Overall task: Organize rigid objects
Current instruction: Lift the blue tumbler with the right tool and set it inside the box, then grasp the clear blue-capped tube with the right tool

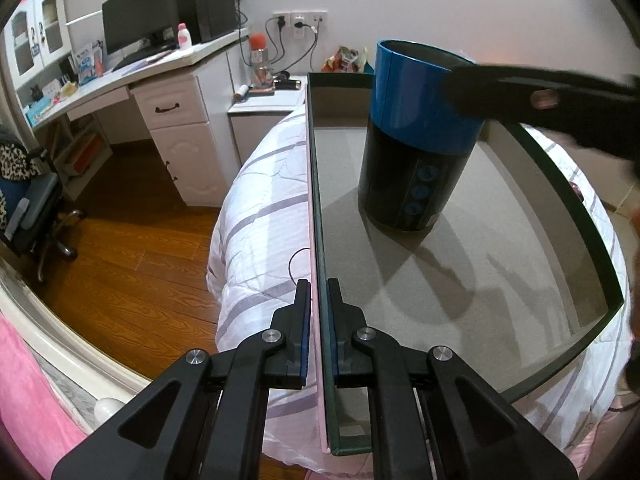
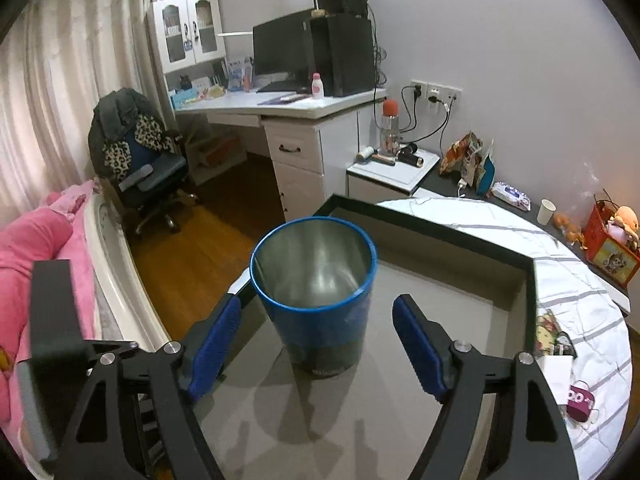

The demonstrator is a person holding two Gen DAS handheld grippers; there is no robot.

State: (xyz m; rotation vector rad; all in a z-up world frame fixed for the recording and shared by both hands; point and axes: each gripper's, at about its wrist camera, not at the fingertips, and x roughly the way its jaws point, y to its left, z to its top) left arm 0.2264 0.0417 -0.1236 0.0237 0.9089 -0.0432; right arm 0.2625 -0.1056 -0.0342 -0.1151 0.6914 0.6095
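Note:
A blue and black cylindrical tin (image 1: 416, 136) stands upright and open-topped inside a shallow dark-rimmed box (image 1: 560, 184) with a grey floor, lying on the bed. My left gripper (image 1: 319, 292) is shut on the box's left wall, one finger on each side. In the right wrist view the tin (image 2: 316, 300) stands just ahead of my right gripper (image 2: 316, 320), which is open, its blue pads either side of the tin and apart from it. The tin's inside looks empty. The right gripper shows blurred in the left wrist view (image 1: 540, 100), by the tin's rim.
The box rim (image 2: 448, 232) sits on a white striped quilt (image 1: 256, 216). A white desk (image 2: 304, 120) with a monitor and a nightstand (image 2: 396, 172) stand beyond, an office chair (image 2: 140, 160) to the left. Small items (image 2: 556, 344) lie on the quilt at right.

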